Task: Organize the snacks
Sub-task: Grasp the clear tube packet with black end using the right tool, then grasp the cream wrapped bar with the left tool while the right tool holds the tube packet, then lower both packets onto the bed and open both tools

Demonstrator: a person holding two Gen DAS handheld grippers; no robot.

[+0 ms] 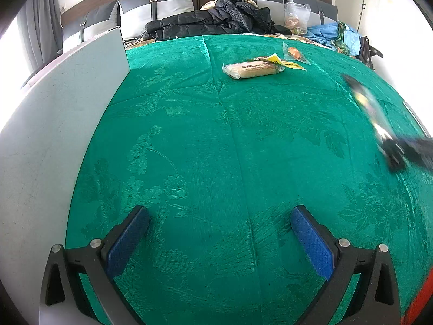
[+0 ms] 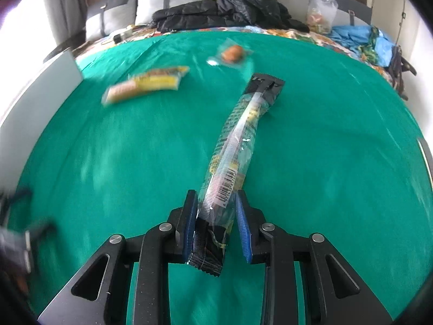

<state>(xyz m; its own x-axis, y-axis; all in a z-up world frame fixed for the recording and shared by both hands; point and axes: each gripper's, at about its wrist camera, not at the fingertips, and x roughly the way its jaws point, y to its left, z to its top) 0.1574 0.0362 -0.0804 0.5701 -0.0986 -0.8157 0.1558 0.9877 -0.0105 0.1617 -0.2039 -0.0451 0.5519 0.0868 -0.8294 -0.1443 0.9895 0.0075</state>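
Left wrist view: left gripper (image 1: 219, 233) wide open, empty, low over green cloth (image 1: 189, 135). Bread pack (image 1: 253, 70) and small orange snack (image 1: 294, 53) lie far side, near each other, uncollected. Grey board (image 1: 54, 124) at left.

Right wrist view: right gripper (image 2: 216, 216) pinches long black-ended snack packet (image 2: 238, 146), free end sticking out above cloth. Judgement: early stage; one item in hand, two left, no visible destination.

Motion blur smears the yellow snack packet (image 2: 146, 85), its print perhaps unreadable.
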